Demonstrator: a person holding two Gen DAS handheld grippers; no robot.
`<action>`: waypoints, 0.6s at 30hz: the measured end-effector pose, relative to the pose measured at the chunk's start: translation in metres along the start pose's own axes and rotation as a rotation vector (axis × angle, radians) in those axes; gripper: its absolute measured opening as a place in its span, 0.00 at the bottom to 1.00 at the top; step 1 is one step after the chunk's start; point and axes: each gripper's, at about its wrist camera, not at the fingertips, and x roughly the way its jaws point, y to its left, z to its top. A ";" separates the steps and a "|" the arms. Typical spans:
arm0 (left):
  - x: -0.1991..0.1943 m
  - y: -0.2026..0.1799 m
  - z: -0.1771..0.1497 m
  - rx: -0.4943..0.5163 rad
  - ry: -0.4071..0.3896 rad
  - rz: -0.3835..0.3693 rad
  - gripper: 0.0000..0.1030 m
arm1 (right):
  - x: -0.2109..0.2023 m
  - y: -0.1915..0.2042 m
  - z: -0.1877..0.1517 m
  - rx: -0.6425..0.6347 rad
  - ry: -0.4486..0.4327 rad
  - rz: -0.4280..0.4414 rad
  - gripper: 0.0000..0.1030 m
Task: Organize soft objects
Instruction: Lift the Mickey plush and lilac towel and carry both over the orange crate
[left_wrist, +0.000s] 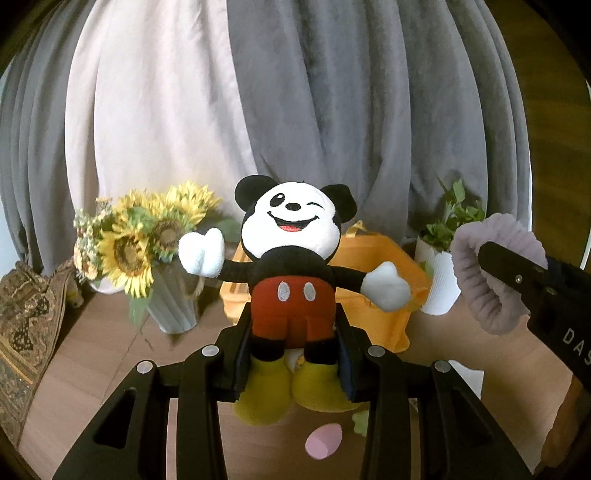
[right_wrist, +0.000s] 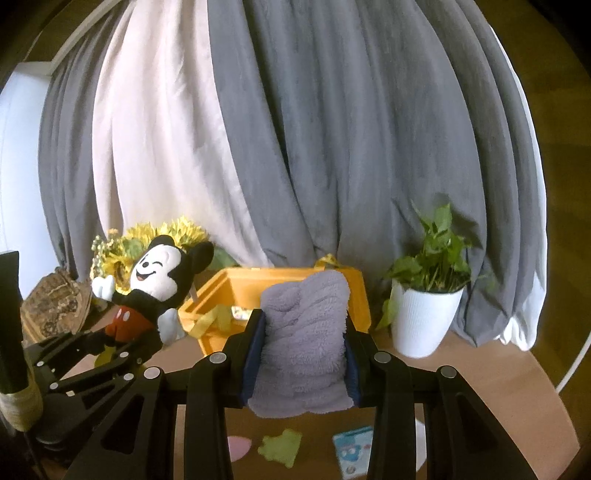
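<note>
My left tool (left_wrist: 295, 354) pinches the mouse plush (left_wrist: 291, 266) by its legs, my right tool (right_wrist: 304, 354) clamps the purple towel (right_wrist: 306, 332), both near the far orange bin (right_wrist: 354, 291). The top-heavy plush could slip out.

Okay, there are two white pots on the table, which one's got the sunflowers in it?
The ribbed vase left of the yellow box; the white pot on the right holds a leafy green plant.

soft daylight | sharp centre | fisheye bending (dark vignetted corners) | slight edge blur
</note>
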 end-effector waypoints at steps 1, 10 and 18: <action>0.001 -0.001 0.002 0.003 -0.007 0.001 0.37 | 0.001 -0.002 0.002 0.000 -0.007 0.000 0.38; 0.015 -0.008 0.021 0.032 -0.041 0.007 0.37 | 0.016 -0.015 0.021 0.001 -0.044 0.004 0.38; 0.036 -0.005 0.040 0.077 -0.058 0.024 0.37 | 0.044 -0.017 0.039 -0.010 -0.059 0.021 0.38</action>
